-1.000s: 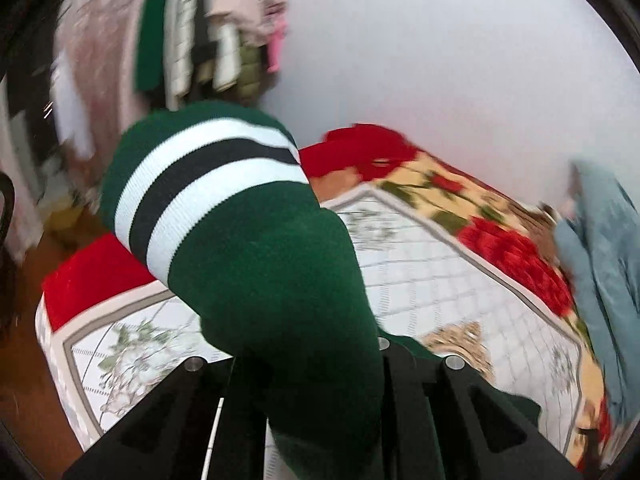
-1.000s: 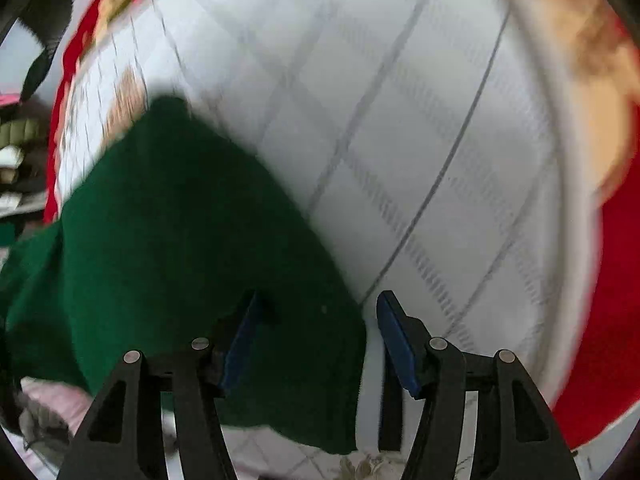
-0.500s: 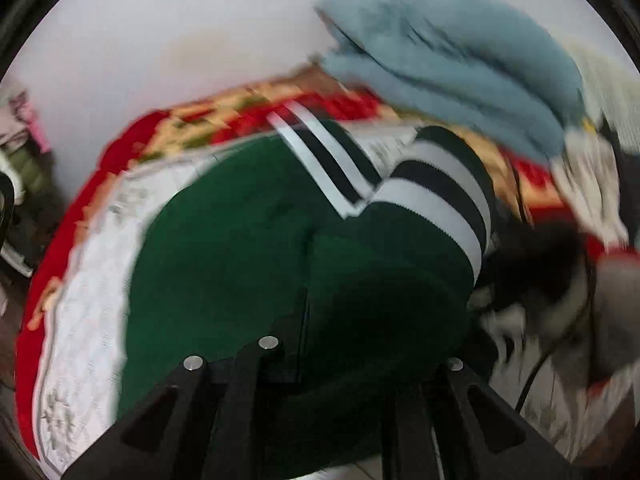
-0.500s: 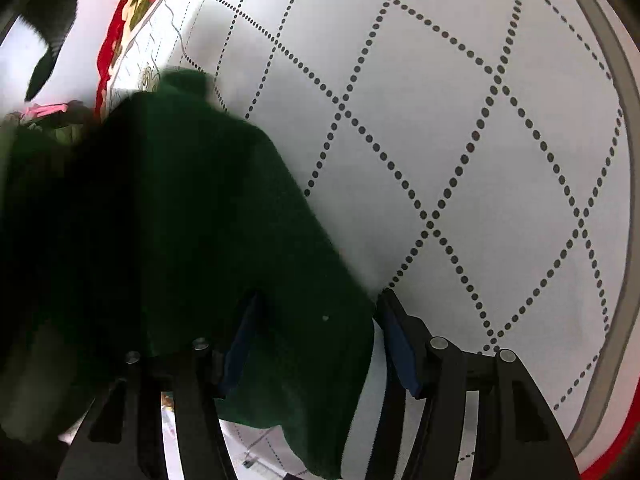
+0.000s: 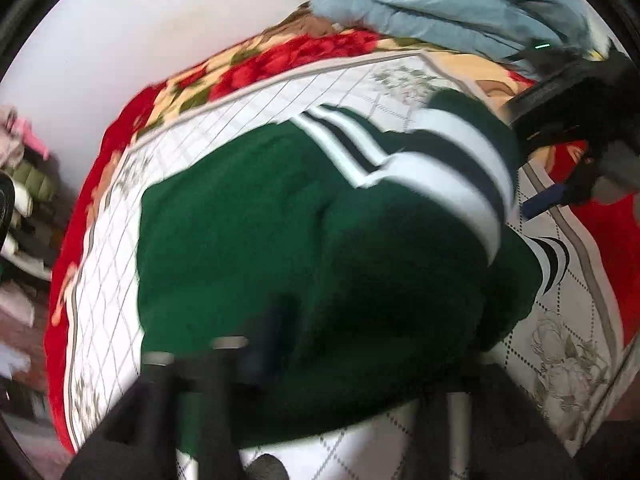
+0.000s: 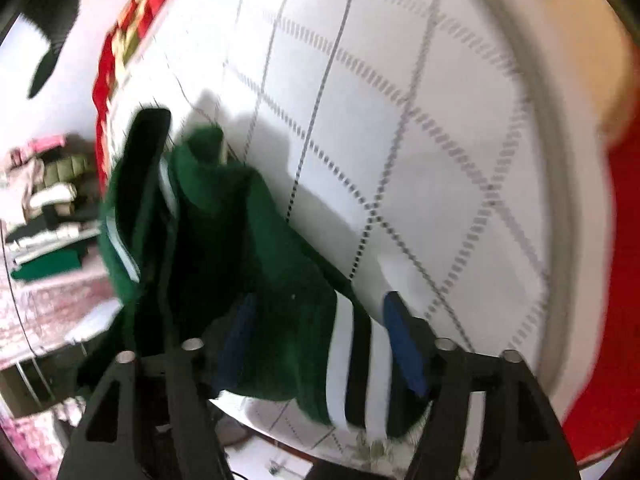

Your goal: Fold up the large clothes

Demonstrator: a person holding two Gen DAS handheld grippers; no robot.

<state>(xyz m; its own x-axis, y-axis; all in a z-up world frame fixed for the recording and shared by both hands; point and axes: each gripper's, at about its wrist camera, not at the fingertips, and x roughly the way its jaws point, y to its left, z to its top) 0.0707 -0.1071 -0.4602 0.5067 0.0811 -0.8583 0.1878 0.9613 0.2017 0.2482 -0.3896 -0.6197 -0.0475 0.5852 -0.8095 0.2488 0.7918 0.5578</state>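
A dark green sweater (image 5: 280, 232) with white and black striped cuffs (image 5: 448, 168) lies spread on the white quilted bedspread (image 5: 120, 264). My left gripper (image 5: 352, 364) is mostly buried under the green knit and its jaws are blurred. In the right wrist view the sweater (image 6: 256, 248) is bunched, and a striped cuff (image 6: 356, 364) lies between the spread blue pads of my right gripper (image 6: 320, 340). The right gripper also shows in the left wrist view (image 5: 560, 184), at the sweater's far right side.
A pale blue garment (image 5: 440, 0) is heaped at the far end of the bed. The bedspread has a red floral border (image 5: 256, 68). A white wall stands behind. Stacked clothes (image 6: 52, 176) sit on shelves beyond the bed's left edge.
The left gripper has swung the sweater down from the air onto the bed, where it now lies spread. The right gripper has moved along the sweater's edge, so the striped cuff now lies between its pads.
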